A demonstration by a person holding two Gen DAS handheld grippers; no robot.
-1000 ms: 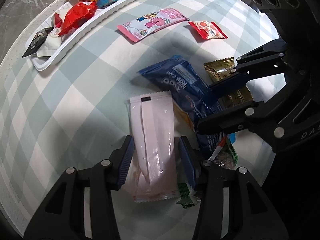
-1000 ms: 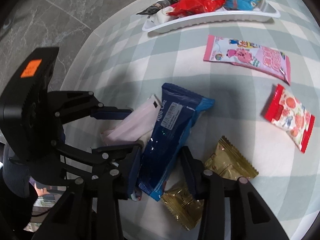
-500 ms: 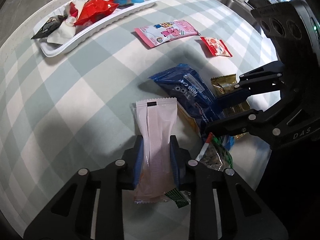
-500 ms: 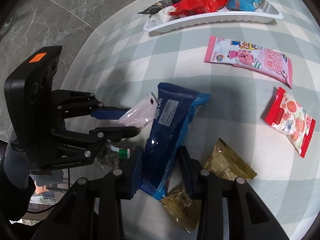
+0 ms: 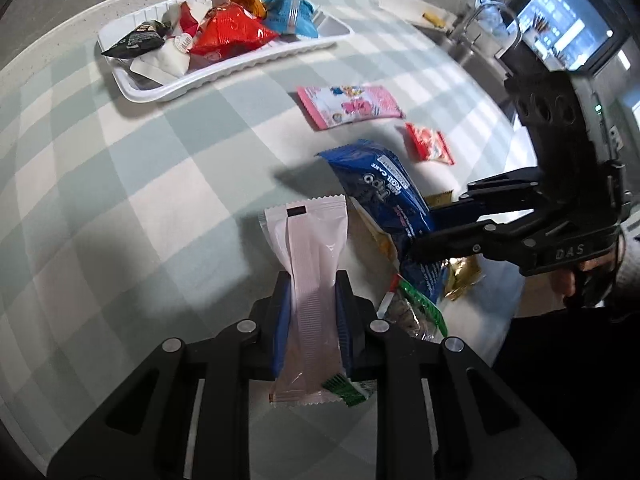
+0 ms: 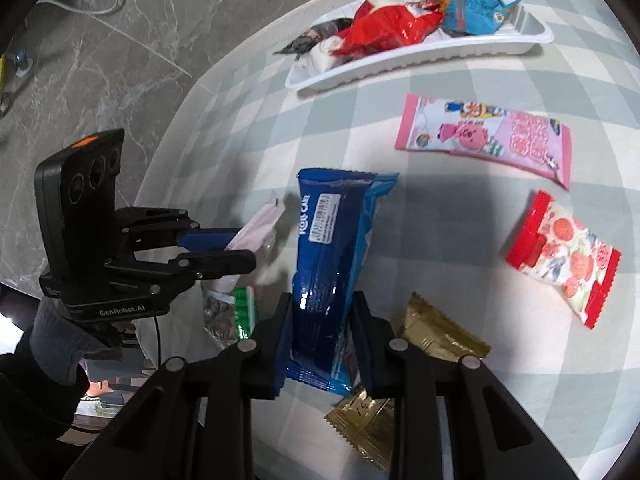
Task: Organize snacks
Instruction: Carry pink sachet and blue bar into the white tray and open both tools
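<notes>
Both packets have lifted off the checked tablecloth [image 5: 120, 168] since 1 second ago. Grey marbled floor [image 6: 120, 40] lies beyond. At the far edge, the white tray [image 5: 224, 76] holds red, blue, orange and black snacks. The left gripper [image 5: 313, 312] clamps the pale pink packet [image 5: 316, 248]; the right gripper [image 6: 322, 340] clamps the blue roll-cake packet [image 6: 332, 248].

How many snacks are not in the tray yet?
7 that show: pink pack in left gripper, blue cake in right gripper, cartoon bar, strawberry pack, two gold packs, green pack. More may hide underneath.
</notes>
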